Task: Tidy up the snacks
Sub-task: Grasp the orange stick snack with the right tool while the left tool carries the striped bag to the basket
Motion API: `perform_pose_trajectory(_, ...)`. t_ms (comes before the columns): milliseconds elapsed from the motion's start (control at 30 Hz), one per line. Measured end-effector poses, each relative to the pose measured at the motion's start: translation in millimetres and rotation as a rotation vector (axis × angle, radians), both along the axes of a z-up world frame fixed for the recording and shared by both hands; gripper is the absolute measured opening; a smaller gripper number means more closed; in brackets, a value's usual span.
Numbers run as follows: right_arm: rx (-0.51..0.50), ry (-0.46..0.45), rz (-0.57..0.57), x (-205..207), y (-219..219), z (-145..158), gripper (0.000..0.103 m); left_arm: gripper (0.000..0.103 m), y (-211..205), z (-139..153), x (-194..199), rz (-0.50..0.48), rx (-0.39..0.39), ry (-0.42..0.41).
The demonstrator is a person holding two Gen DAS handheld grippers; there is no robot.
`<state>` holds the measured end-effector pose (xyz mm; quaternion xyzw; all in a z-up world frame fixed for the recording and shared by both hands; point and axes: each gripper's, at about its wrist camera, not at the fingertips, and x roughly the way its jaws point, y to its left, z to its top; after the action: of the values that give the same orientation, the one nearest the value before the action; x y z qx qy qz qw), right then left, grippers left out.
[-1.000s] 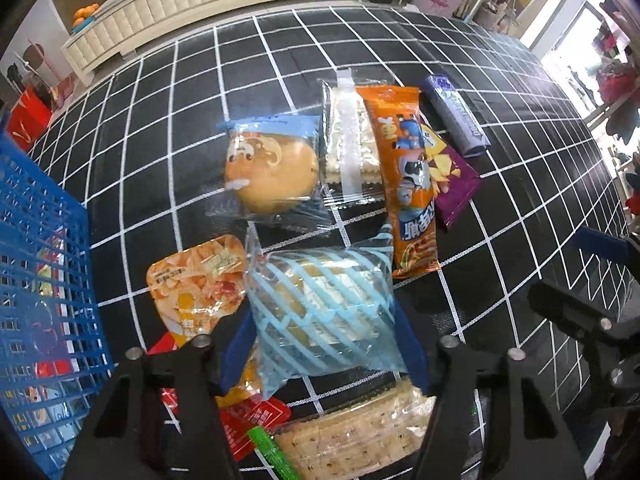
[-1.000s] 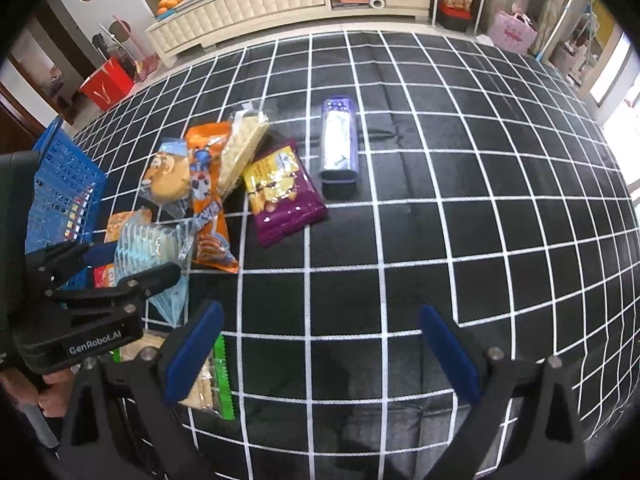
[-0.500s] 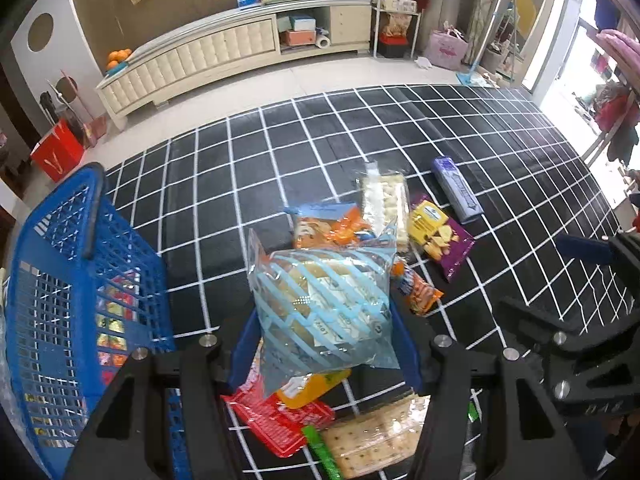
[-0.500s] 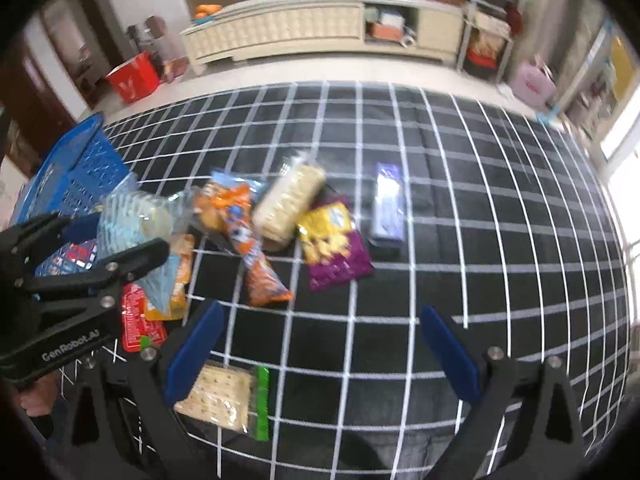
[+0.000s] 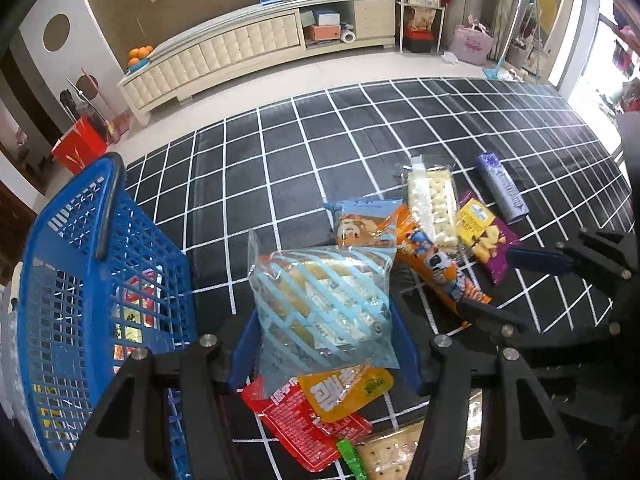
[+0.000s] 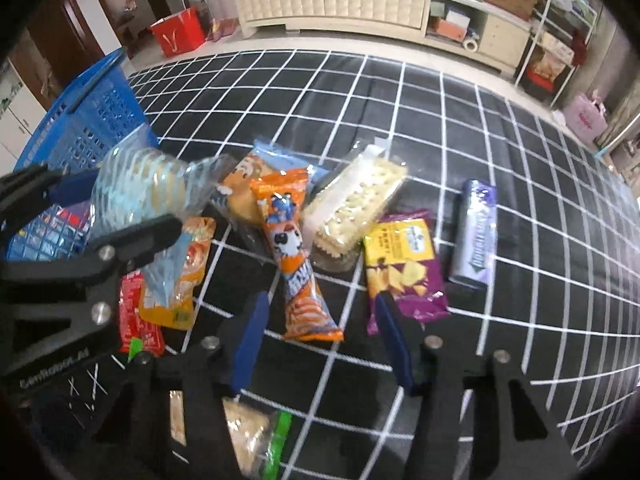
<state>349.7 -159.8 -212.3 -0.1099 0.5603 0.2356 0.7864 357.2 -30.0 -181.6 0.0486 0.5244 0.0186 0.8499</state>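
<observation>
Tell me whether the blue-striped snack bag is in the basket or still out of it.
Out. The blue-striped snack bag is pinched in the left gripper, raised above the mat beside the blue basket, not inside it.

— Where's the basket (image 5: 100, 280) from here?

— On the mat (image 5: 304, 152), at the left, with packets inside. The loose snacks lie to its right: the cracker tray (image 5: 432, 204) leans on the long tube pack (image 5: 436, 264), the chip bag (image 5: 486, 240) right of those, the wrapped roll (image 5: 502, 192) farthest right.

— And the striped bag (image 5: 320, 304)?

— Up between the left tool (image 5: 324, 344) fingers, above two flat pouches (image 5: 320, 408), just right of the basket.
</observation>
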Motion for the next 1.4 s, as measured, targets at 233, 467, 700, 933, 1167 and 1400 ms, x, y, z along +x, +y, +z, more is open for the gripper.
perform_pose_trajectory(233, -0.006, 0.046, 0.013, 9.6, 15.2, -20.1, 0.026, 0.057, -1.7, -8.4, 5.0, -0.009, 0.001, 0.022)
perform_pose_trajectory(467, -0.002, -0.026, -0.013, -12.4, 0.5, 11.1, 0.025, 0.057, -5.7, -9.8, 0.6, -0.027, 0.005, 0.016)
perform_pose_trajectory(700, 0.026, -0.079, -0.044, -38.4, -10.6, 54.2, 0.025, 0.057, -7.3, 14.5, -21.8, -0.023, -0.02, -0.028)
perform_pose_trajectory(933, 0.024, -0.138, -0.06, -71.6, -12.1, 96.4, 0.025, 0.057, -5.9, 53.2, -50.4, -0.026, -0.048, -0.09)
perform_pose_trajectory(1167, 0.036, -0.194, -0.051, -103.1, 0.4, 133.0, 0.025, 0.057, 8.8, 90.0, -90.6, -0.021, -0.061, -0.161)
perform_pose_trajectory(1400, 0.05, -0.248, -0.017, -117.2, 24.3, 152.0, 0.025, 0.057, 36.0, 114.7, -125.8, -0.007, -0.086, -0.2)
